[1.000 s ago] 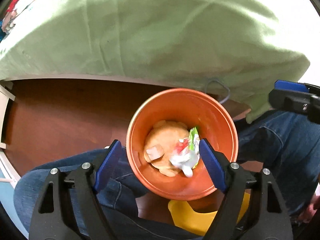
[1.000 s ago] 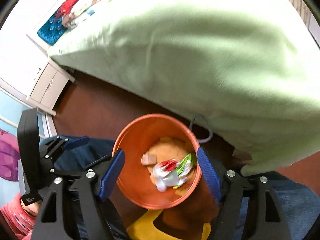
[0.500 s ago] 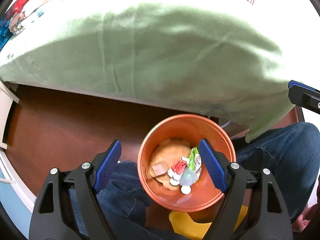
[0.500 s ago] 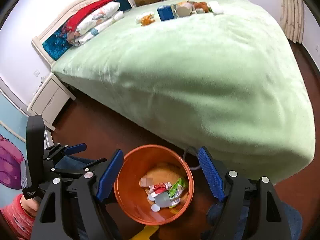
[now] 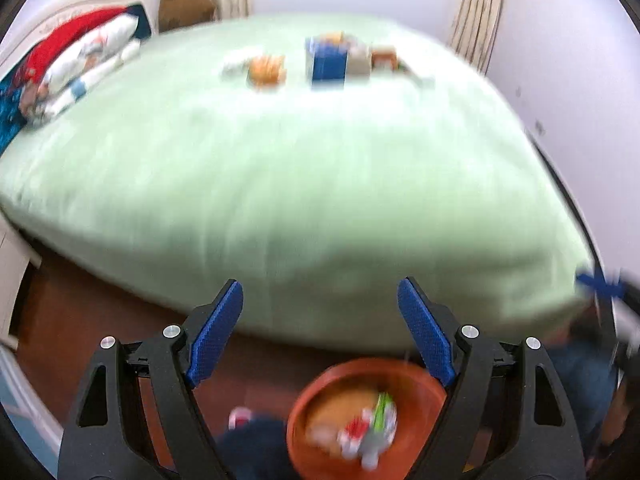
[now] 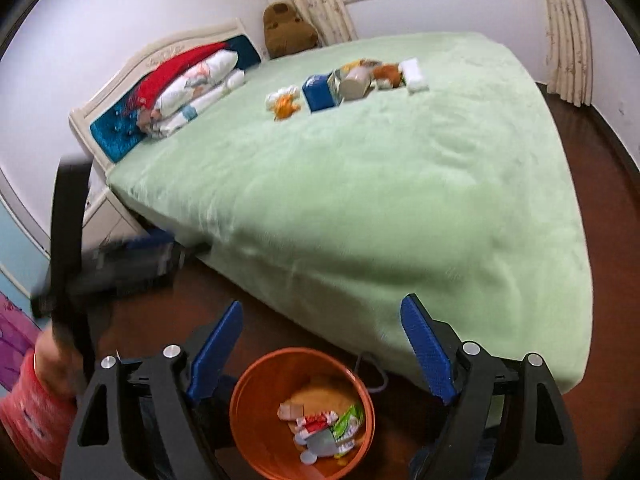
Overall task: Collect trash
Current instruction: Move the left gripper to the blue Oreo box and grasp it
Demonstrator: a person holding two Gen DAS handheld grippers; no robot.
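Observation:
An orange bin (image 6: 256, 436) stands on the floor at the foot of the bed; it holds wrappers and a cup (image 6: 326, 430). It also shows blurred in the left wrist view (image 5: 416, 380). My right gripper (image 6: 322, 354) is open and empty above the bin. My left gripper (image 5: 320, 332) is open and empty, raised above the bin. On the green bed (image 6: 380, 184) lie a blue box (image 6: 318, 92), a tipped cup (image 6: 356, 82), a white pack (image 6: 414, 74) and orange-white litter (image 6: 284, 102).
Pillows (image 6: 188, 84) lie at the headboard, a brown plush toy (image 6: 286, 26) beyond. A white nightstand (image 6: 108, 216) stands left of the bed. The floor (image 6: 592, 152) is dark wood. A cable (image 6: 372, 372) lies by the bin.
Both grippers have risen and tilted up from over the bin, so the whole bed top has come into view. The bin has dropped to the bottom of both views.

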